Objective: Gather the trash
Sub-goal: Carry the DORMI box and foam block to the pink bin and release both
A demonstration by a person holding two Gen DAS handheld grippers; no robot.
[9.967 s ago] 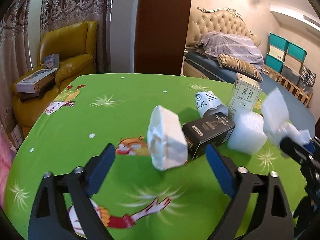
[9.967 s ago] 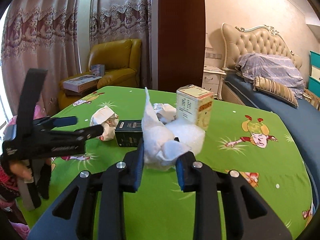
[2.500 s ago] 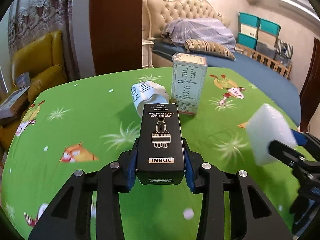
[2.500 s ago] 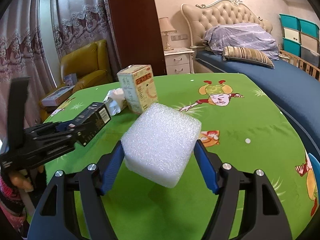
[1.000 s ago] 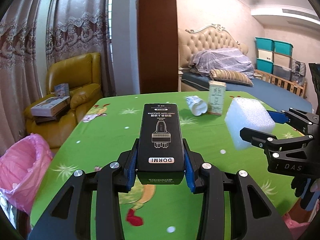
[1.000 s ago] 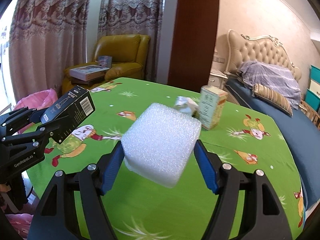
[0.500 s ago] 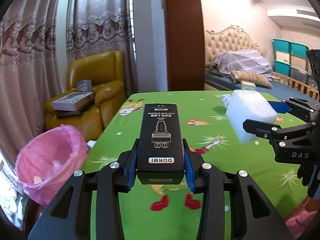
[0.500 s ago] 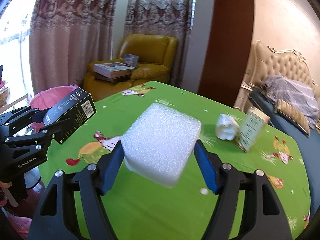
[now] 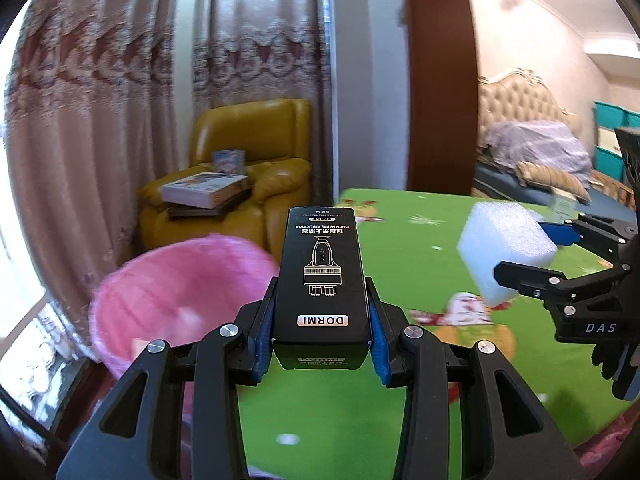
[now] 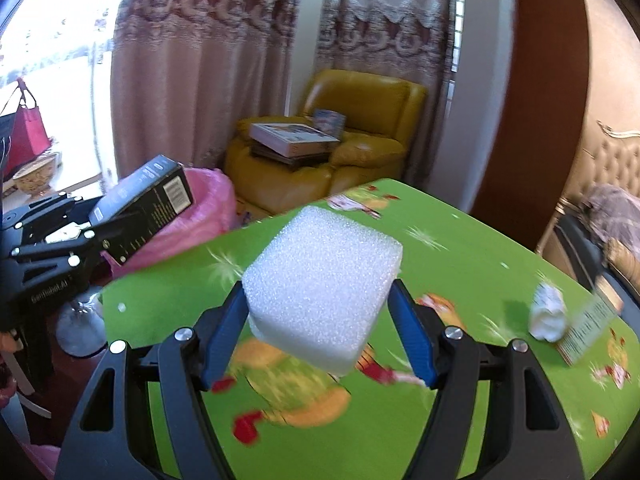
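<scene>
Trash bin (image 9: 176, 288), lined with a thin pink plastic bag, stands on the floor just beside the counter's edge, in front of the yellow armchair (image 9: 256, 168); its round mouth is open, and both views blur it. Counter (image 9: 420, 420): covered in a glossy green cloth printed with cartoon figures. Armchair: smooth yellow leather, with flat boxes (image 10: 294, 140) stacked on its seat.

Foam block (image 10: 320, 288): white, cuboid with rounded corners and a fine bubbled texture, clamped at its two sides between the blue pads of the right tool (image 10: 320, 334), whose fingers are spread wide to fit it; it is held in the air above the counter. Seen from the left wrist, the same block (image 9: 506, 256) hangs off to the right.

Black carton (image 9: 322, 284): long, rectangular, matte card printed with a device outline and the word "DORMI", gripped at its near end by the left tool (image 9: 322, 334), fingers narrowly set against its long sides; it points toward the bin.

On the counter, well apart from both tools, a crumpled white wad (image 10: 548, 312) lies just beside a small printed carton (image 10: 586, 330), which is blurred.
</scene>
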